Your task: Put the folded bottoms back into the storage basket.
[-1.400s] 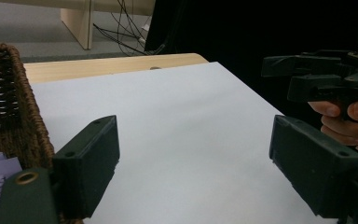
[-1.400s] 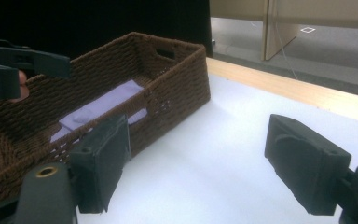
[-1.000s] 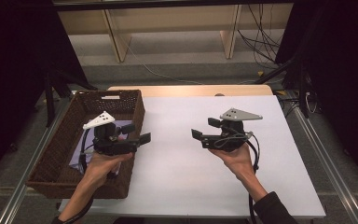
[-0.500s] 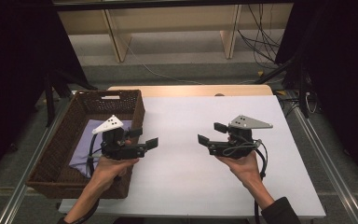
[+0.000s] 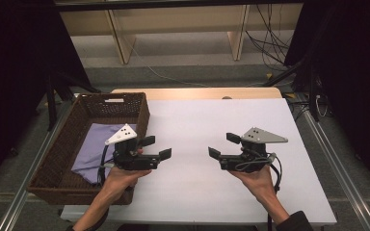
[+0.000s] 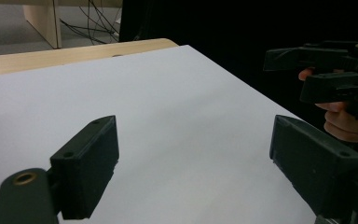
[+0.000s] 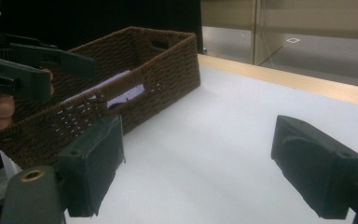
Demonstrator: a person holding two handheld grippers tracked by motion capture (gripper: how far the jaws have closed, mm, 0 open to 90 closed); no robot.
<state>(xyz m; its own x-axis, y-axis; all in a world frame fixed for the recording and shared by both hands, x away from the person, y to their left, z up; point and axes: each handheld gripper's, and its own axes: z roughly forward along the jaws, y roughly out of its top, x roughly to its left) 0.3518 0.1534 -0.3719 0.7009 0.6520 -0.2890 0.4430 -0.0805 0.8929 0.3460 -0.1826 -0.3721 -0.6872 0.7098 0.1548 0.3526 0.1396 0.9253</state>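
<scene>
The lilac cloth (image 5: 95, 150) lies flat inside the woven basket (image 5: 79, 107) at the worktop's (image 5: 212, 125) left edge. I hold my left hand-held gripper (image 5: 156, 148) just beside the basket's near corner, jaws spread and empty; my right hand-held gripper (image 5: 220, 146) faces it across bare worktop, jaws likewise apart with nothing between. I reckon the left cable could snag the wicker rim if I swing inward. Since a second ago both hands have drifted toward me and levelled out.
</scene>
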